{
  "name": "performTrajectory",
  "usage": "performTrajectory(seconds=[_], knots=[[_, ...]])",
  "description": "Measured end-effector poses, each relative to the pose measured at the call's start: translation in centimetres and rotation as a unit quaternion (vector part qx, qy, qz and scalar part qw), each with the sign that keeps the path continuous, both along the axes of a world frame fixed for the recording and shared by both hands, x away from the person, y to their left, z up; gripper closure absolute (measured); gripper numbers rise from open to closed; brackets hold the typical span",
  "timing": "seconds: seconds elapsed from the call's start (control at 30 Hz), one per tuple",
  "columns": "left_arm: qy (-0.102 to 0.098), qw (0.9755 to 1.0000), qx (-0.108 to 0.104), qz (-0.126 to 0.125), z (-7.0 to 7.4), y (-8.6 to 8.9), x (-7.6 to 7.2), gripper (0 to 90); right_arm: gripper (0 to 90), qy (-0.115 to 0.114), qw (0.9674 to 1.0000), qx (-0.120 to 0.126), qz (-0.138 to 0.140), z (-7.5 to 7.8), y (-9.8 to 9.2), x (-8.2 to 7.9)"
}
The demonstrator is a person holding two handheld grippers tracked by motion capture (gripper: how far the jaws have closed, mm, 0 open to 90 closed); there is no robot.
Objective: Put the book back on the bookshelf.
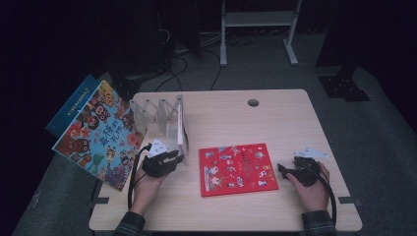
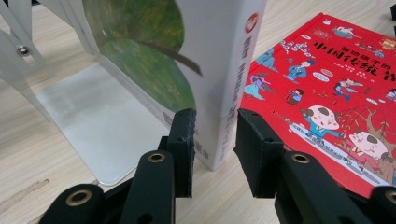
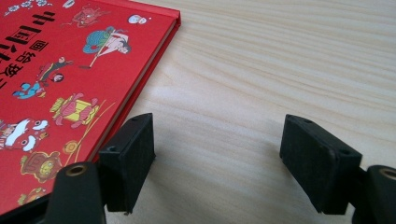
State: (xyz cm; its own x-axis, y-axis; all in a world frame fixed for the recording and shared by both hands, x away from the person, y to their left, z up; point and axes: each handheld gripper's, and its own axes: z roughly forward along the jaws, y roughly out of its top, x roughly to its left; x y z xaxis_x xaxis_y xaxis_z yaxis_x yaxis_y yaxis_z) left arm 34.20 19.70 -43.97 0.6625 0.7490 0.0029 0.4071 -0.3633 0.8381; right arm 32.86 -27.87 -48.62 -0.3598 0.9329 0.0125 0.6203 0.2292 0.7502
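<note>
Two handheld grippers work at a wooden table [image 1: 275, 206]. A clear folding book rack [image 1: 155, 114] at ten o'clock holds one upright white book [image 2: 219, 79], spine toward the person, long axis vertical. The left gripper [image 2: 212, 140] straddles its lower spine; the left jaw touches the cover, the right jaw stands just clear. A red picture book [image 1: 237, 168] lies flat at centre, long axis running nine to three. The right gripper [image 3: 217, 156] rests at its three o'clock edge, jaws apart on bare wood. The high view adds two colourful books [image 1: 98, 132] leaning at nine o'clock.
</note>
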Motion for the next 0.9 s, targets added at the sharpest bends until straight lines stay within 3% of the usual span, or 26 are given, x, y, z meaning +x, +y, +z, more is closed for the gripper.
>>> performTrajectory(seconds=[0.43, 0.5, 0.57, 0.9], knots=[[0.0, 0.9997, 0.014, -0.017, -0.2, 0.7, -1.6, 50.6, 24.4, 0.001, 1.0, 0.0, 0.002, 0.0, 0.0, 0.0], [-0.007, 0.9996, 0.02, -0.019, -0.3, 0.7, -1.4, 47.0, 24.4, 0.001, 1.0, 0.0, 0.002, 0.0, 0.0, 0.0], [0.002, 0.9994, 0.031, -0.015, -0.5, 0.6, -0.9, 44.9, 24.4, 0.001, 1.0, 0.0, 0.002, 0.0, 0.0, 0.0], [0.005, 0.9998, 0.019, 0.002, -0.6, 1.2, -0.6, 40.9, 24.4, 0.001, 1.0, 0.0, 0.002, 0.0, 0.0, 0.0]])
